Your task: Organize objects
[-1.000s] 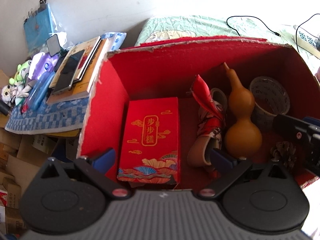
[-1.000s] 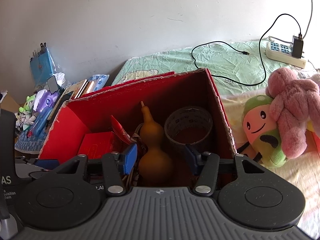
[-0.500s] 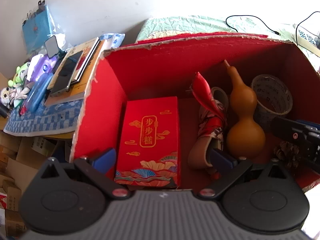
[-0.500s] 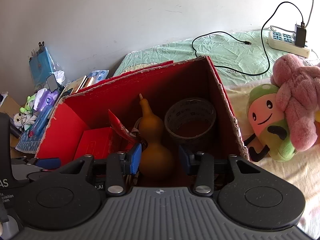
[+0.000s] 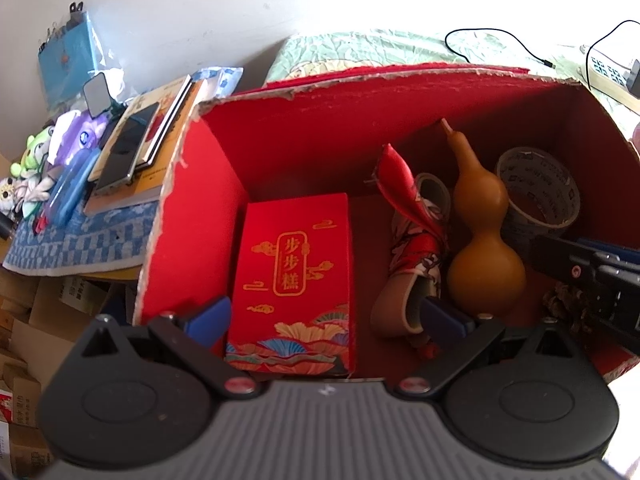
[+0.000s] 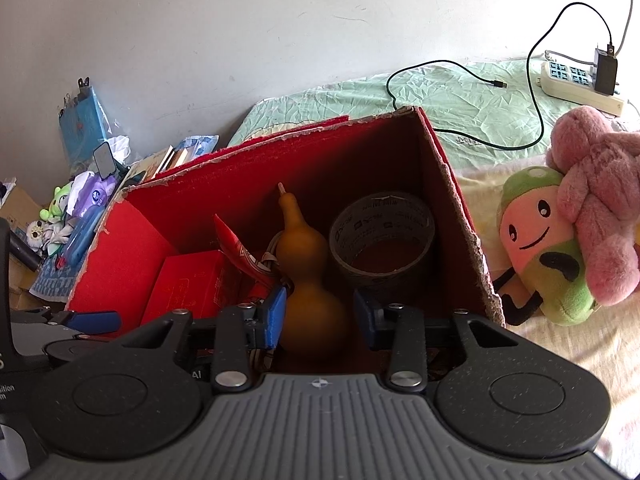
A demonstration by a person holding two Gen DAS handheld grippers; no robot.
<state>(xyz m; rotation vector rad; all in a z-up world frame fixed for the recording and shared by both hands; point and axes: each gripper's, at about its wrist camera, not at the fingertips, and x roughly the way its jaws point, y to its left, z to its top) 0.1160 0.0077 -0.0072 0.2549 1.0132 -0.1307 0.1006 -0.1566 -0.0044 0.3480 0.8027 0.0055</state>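
An open red cardboard box (image 5: 192,216) sits on a bed. Inside, from left to right, lie a red gift box (image 5: 294,276), a red patterned cloth bundle (image 5: 416,240), a tan gourd (image 6: 308,272) and a roll of tape (image 6: 382,240). The left gripper (image 5: 324,316) hovers spread wide over the gift box's near end. The right gripper (image 6: 320,316) is closing around the gourd's lower bulb, with small gaps showing.

I read gold characters 步步糕 on the red gift box (image 5: 294,276), centre of the left wrist frame.
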